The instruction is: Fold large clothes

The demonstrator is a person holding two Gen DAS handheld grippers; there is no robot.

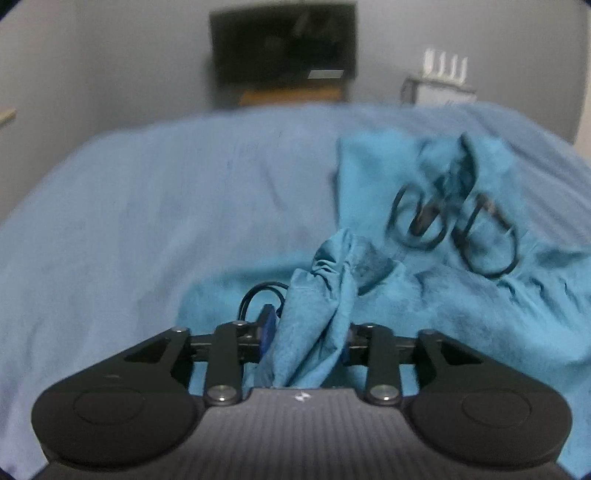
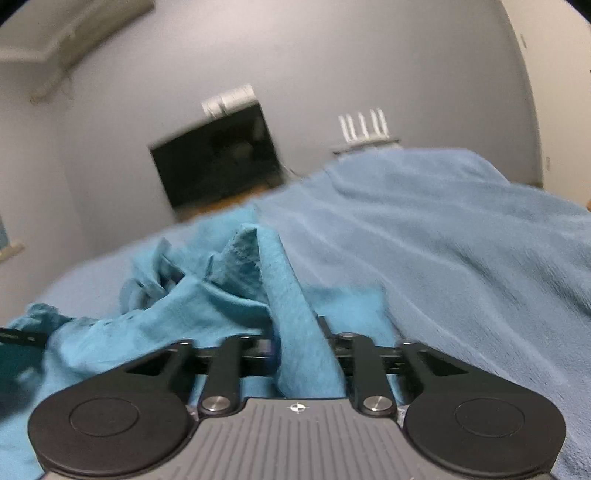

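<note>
A teal shirt [image 1: 424, 295] with a black ring print [image 1: 454, 232] lies crumpled on the right part of a bed covered by a light blue blanket [image 1: 147, 206]. My left gripper [image 1: 306, 339] is shut on a bunched fold of the shirt, which rises between its fingers. In the right wrist view the same teal shirt [image 2: 177, 314] spreads to the left. My right gripper [image 2: 303, 347] is shut on a stretched band of the shirt running up and away from it. The fingertips of both grippers are hidden by cloth.
The blue blanket [image 2: 461, 251] covers the whole bed. Beyond the far edge stand a dark television [image 1: 284, 44] on a wooden stand and a white router with antennas [image 1: 447, 70] against a grey wall. An air conditioner [image 2: 70, 26] hangs high on the left.
</note>
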